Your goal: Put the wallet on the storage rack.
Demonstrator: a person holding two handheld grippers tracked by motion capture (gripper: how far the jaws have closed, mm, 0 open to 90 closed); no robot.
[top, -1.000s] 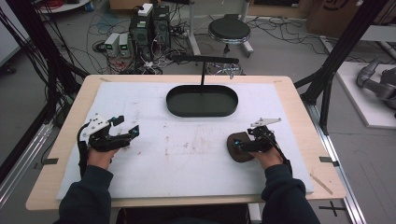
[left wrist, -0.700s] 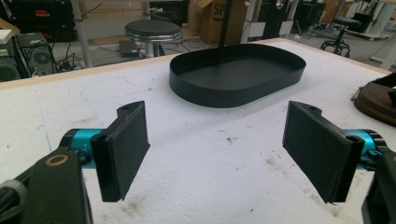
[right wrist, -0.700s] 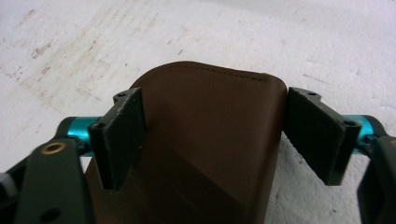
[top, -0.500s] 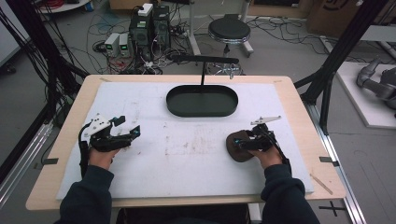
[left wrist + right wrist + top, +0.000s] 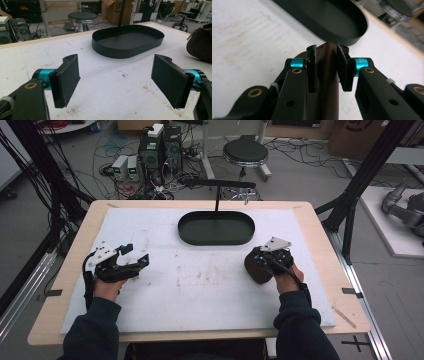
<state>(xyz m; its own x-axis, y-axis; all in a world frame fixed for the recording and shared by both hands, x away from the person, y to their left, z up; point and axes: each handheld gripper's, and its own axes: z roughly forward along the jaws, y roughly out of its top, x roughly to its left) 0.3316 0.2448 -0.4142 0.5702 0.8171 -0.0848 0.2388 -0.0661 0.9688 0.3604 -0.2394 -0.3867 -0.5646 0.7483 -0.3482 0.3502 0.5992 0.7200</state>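
white padded surface (image 5: 200,290) in a cluttered lab. right hand-held gripper (image 5: 327,58) is clenched on a brown pouch (image 5: 256,268); a black tray (image 5: 216,228) lies just ahead. left hand-held gripper (image 5: 115,80) is released, empty. likely step: lifting the pouch, probably toward the tray.

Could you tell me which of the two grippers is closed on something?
The right gripper: its jaws pinch the brown object, while the left gripper stands open over bare mat.

My right tool (image 5: 263,263) pinches a dark brown pouch (image 5: 255,269) at lower right; an empty black oval tray (image 5: 216,228) sits upper centre.
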